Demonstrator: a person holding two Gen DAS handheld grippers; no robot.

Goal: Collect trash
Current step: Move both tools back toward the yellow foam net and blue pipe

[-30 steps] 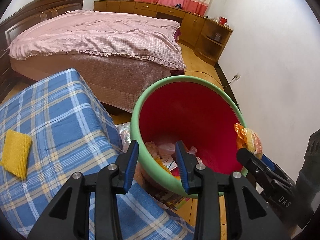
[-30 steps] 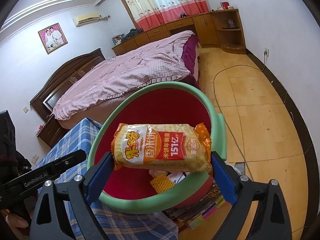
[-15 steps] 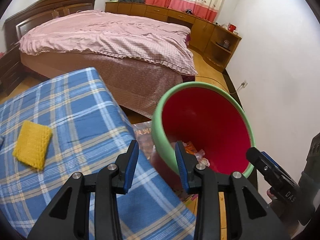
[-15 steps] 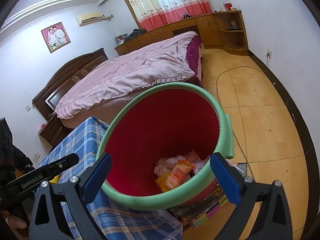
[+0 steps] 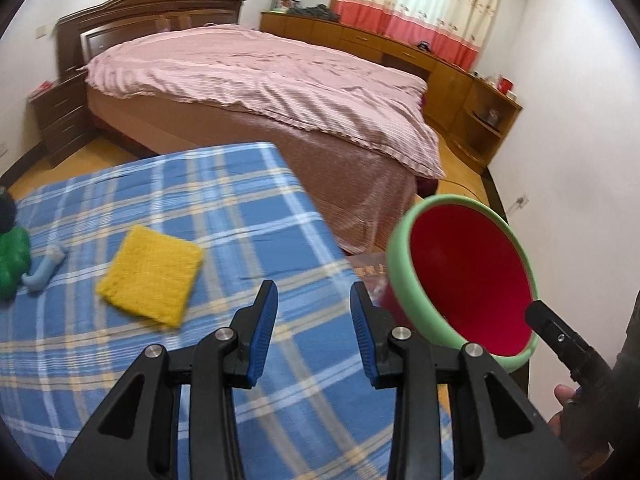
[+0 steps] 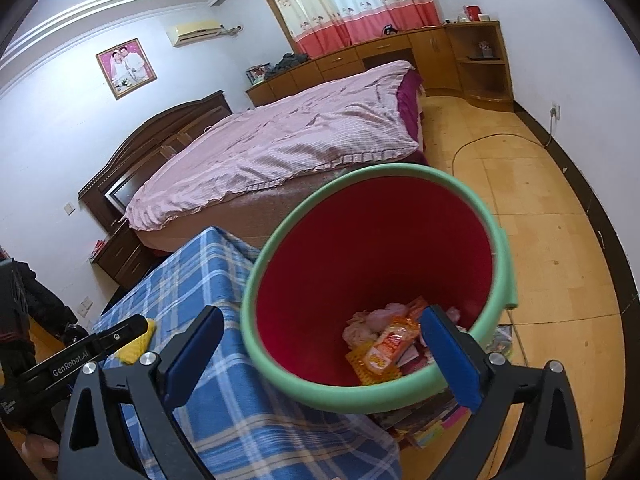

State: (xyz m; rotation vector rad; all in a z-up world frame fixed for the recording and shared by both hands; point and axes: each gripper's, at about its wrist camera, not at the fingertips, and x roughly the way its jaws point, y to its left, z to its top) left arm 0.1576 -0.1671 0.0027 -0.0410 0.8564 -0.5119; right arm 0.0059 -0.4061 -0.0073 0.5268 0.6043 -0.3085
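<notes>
A red bin with a green rim stands beside the plaid-covered table. My right gripper hangs over its near rim, jaws wide open and empty. An orange-yellow snack packet lies at the bottom of the bin among pink wrappers. My left gripper is over the blue plaid table, open with nothing between its blue pads. A yellow sponge lies on the cloth to its left. The bin is at the right in this view, with a right finger beside it.
A green object and a pale blue one lie at the table's left edge. A pink-covered bed stands behind the table. Magazines lie on the floor under the bin. A cable runs across the wooden floor.
The right gripper let go of the snack packet, which dropped into the bin, and its jaws spread wider. The left gripper swung left from the bin to over the table near the sponge.
</notes>
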